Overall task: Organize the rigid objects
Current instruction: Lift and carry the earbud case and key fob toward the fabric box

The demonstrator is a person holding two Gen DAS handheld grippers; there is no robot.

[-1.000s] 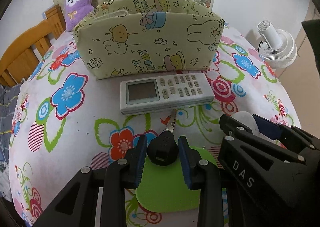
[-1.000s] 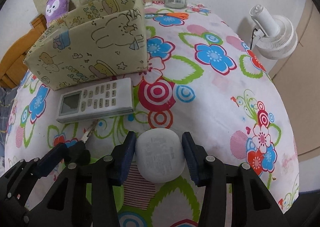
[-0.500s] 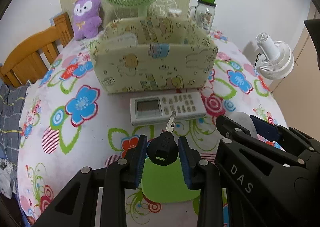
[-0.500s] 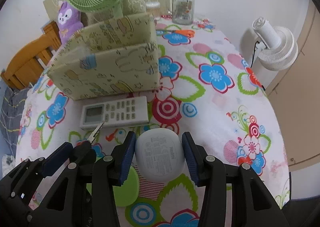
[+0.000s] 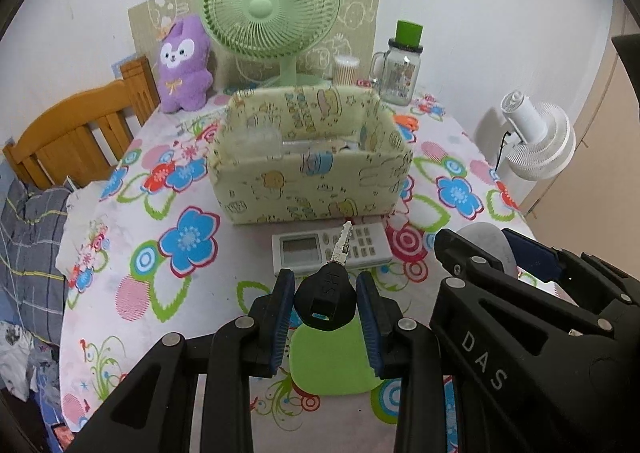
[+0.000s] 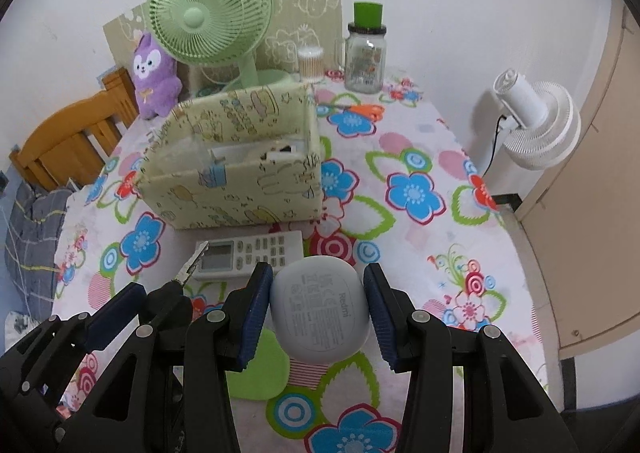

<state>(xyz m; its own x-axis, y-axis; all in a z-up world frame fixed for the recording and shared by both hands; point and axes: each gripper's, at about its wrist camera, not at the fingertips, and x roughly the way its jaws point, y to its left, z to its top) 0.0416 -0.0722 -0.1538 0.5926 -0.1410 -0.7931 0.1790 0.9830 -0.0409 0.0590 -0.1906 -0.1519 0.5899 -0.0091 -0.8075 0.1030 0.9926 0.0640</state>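
Both grippers have risen since a second ago: the storage box looked tall and close then, and now its open top and contents show from above, with the remote left lying on the table. From the left wrist view, going left to right, a wooden chair [image 5: 76,129] sits at nine o'clock, the patterned storage box [image 5: 310,173] at twelve o'clock, the remote [image 5: 330,249] just below it, and the left gripper [image 5: 325,303] at six o'clock with its jaws drawn narrow on the black head of a key [image 5: 325,299], blade pointing toward the box. The right gripper [image 6: 318,313] holds a pale earbud case [image 6: 319,311], jaws closed snugly against its rounded sides, also off the table [image 6: 420,285] and short of the box. The key is pinched only by its head, so I judge it could pivot or slip if the gripper swings quickly; the smooth, rounded case could squirt out of the pads for the same reason. The two grippers ride close together, so they may knock each other over the box, which already holds clear plastic items and leaves little room. The left view shows the key's head and the pads on it, which the right view mostly hides; the right view alone shows the case's printed underside and the orange scissors [image 6: 370,109] behind the box.
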